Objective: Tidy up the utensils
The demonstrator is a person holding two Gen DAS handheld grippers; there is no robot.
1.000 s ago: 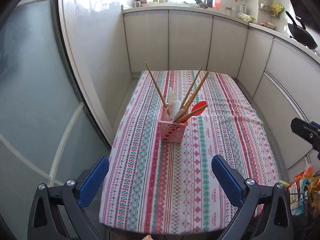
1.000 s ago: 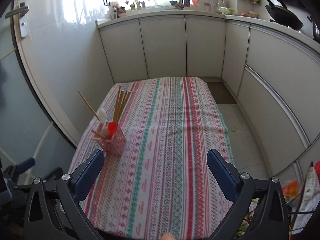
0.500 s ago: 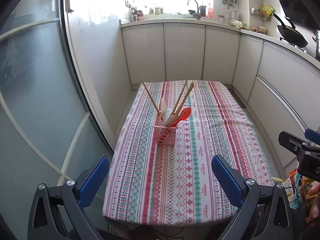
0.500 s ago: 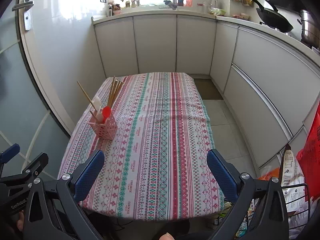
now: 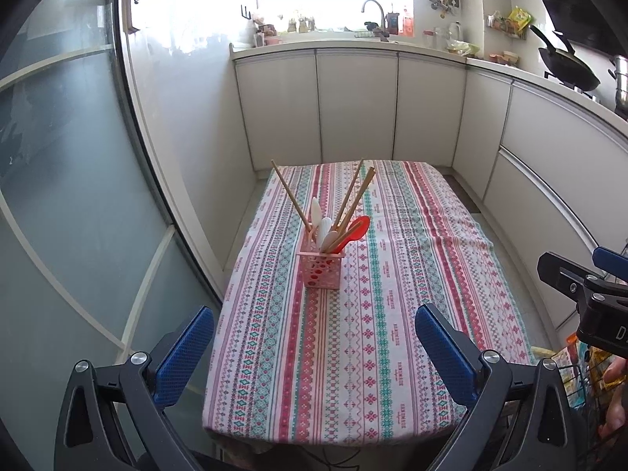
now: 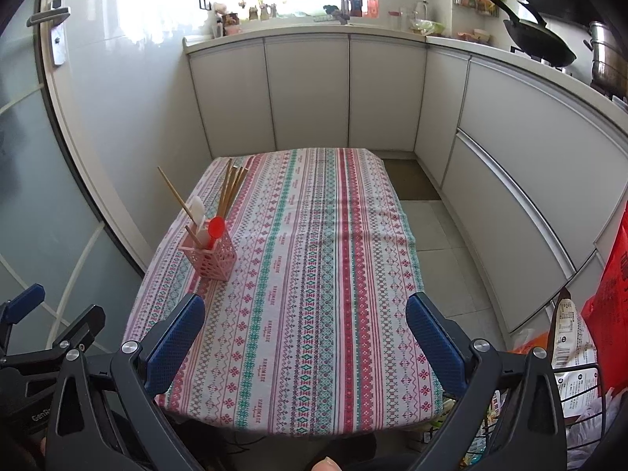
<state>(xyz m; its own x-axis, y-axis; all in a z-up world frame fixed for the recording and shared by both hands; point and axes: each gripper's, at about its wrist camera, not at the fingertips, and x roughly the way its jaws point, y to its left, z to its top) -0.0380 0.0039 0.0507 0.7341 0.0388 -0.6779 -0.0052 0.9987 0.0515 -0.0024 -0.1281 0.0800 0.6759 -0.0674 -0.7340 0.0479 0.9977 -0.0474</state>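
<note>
Both pairs of jaws are held spread wide, with nothing between them. Left gripper is held above the near edge of the table, its blue pads apart over the striped tablecloth. To its left, a frosted glass door is seen.

On the cloth, toward the table's left side, a pink perforated utensil holder stands upright. Wooden chopsticks are fanned out of it, one leaning left and several leaning right. White spoons and a red spoon are seated in the same holder, the red one tilted to the right. No utensil is seen lying loose on the cloth.

Right gripper is held over the near right part of the table, well apart from the holder, which is seen at left in the right wrist view. Part of the right gripper is also seen at the right edge of the left wrist view.

White cabinets are noted behind the table, with a wok on the counter at right and a wire basket with packages at the lower right.
</note>
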